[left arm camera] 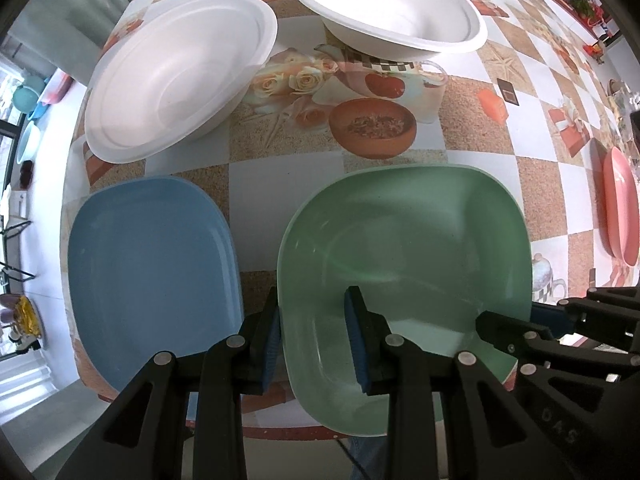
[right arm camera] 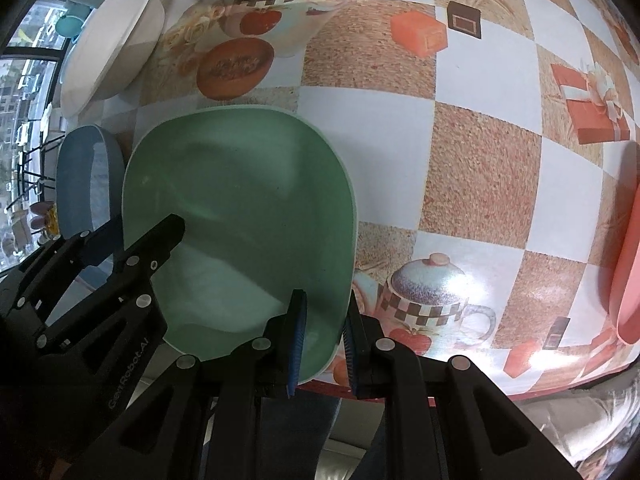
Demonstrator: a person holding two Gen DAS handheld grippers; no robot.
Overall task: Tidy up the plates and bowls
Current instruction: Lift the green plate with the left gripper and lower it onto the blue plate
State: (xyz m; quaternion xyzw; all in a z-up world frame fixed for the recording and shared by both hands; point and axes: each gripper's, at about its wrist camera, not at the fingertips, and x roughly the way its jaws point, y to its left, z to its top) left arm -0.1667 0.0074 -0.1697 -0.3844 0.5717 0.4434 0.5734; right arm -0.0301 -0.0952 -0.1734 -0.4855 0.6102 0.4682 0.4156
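Both of my grippers are clamped on the green plate (left arm camera: pixel 404 240) — the left gripper (left arm camera: pixel 314 336) pinches its left rim, the right gripper (right arm camera: pixel 322 344) its right rim, one blue pad inside and one outside each time. That plate sits at the near edge of the table (right arm camera: pixel 480 152), part of it overhanging, just beside the blue plate (left arm camera: pixel 152 264). Two white bowls (left arm camera: pixel 180 76) lie further back and a pink plate (left arm camera: pixel 620 216) off to the right. My worry is uneven lifting — thin rim, shallow bite, so a tilt could slip one pad free, or swing the green plate into the blue one.
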